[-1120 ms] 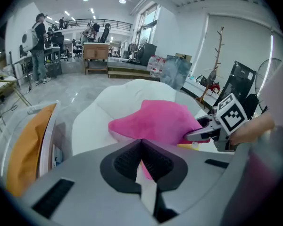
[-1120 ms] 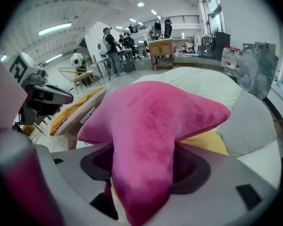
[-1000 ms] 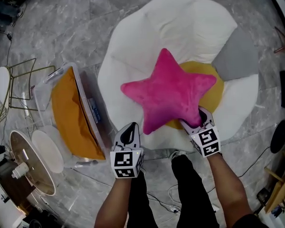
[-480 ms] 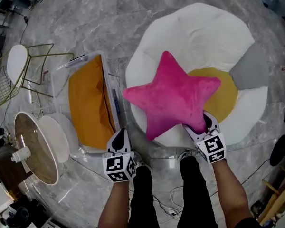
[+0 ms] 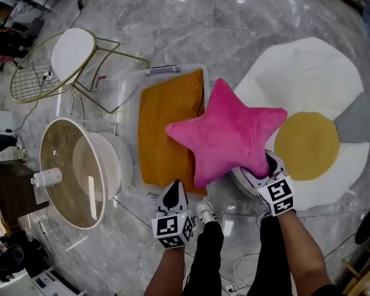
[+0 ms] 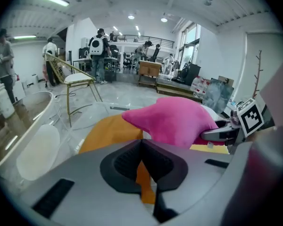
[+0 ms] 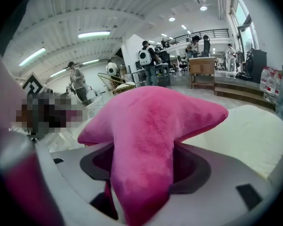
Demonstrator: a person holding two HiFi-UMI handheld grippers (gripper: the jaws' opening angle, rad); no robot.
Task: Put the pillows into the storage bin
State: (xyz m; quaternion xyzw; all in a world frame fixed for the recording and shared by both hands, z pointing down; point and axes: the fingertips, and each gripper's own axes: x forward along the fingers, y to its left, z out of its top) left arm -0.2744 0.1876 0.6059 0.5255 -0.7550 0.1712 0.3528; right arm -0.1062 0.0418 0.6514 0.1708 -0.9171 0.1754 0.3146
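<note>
My right gripper [image 5: 262,172] has its jaws clamped on one arm of the pink star pillow [image 5: 225,134]. I hold it up over the right edge of the clear storage bin [image 5: 166,71], partly above the orange pillow [image 5: 163,134] lying inside. My left gripper [image 5: 172,193] hangs empty, jaws pressed together, at the bin's near end.

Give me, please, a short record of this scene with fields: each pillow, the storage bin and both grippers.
held pillow: pink star-shaped plush pillow, lifted, one point clamped in the right gripper
star's position: over the bin's right edge, not yet inside
pillow in bin: orange fabric pillow, lying inside the clear plastic storage bin
left gripper: shut, empty, at the bin's near end
other: white egg-shaped floor cushion with a yellow centre, right of the bin
</note>
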